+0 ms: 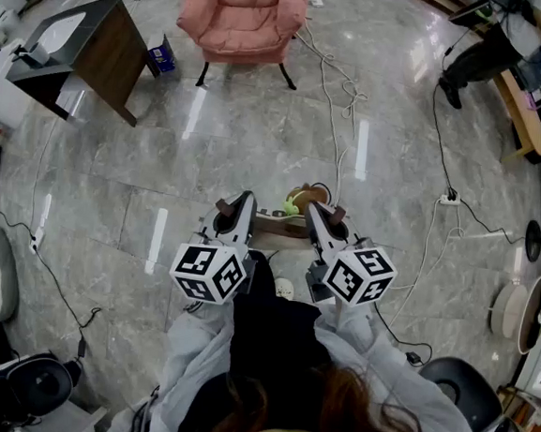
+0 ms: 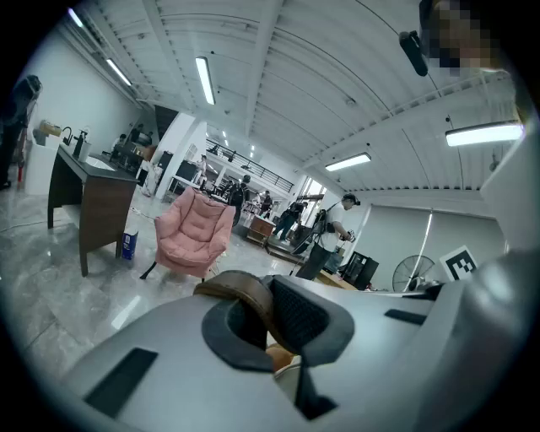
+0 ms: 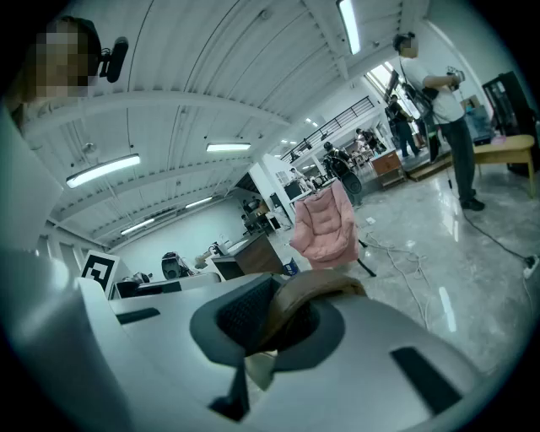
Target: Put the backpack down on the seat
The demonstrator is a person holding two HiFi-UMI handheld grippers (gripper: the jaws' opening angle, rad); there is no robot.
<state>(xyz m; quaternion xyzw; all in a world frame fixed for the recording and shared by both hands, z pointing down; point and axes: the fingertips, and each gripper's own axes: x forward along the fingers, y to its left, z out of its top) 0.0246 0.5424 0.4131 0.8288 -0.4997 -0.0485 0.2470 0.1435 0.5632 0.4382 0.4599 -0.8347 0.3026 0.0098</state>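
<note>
A pink padded armchair point(image 1: 243, 15) stands far ahead on the grey marble floor; it also shows in the left gripper view point(image 2: 192, 236) and the right gripper view point(image 3: 325, 228). Close in front of me, a tan backpack point(image 1: 284, 223) hangs between my two grippers. My left gripper point(image 1: 234, 207) is shut on a brown backpack strap point(image 2: 245, 291). My right gripper point(image 1: 322, 215) is shut on the other brown strap point(image 3: 308, 291). Both grippers are held at about the same height, well short of the chair. The grippers hide most of the backpack's body.
A dark wooden desk point(image 1: 87, 49) stands to the chair's left, with a blue box point(image 1: 160, 55) beside it. White cables point(image 1: 341, 104) run across the floor from the chair toward a power strip point(image 1: 449, 200). A person point(image 2: 329, 236) stands further back in the room.
</note>
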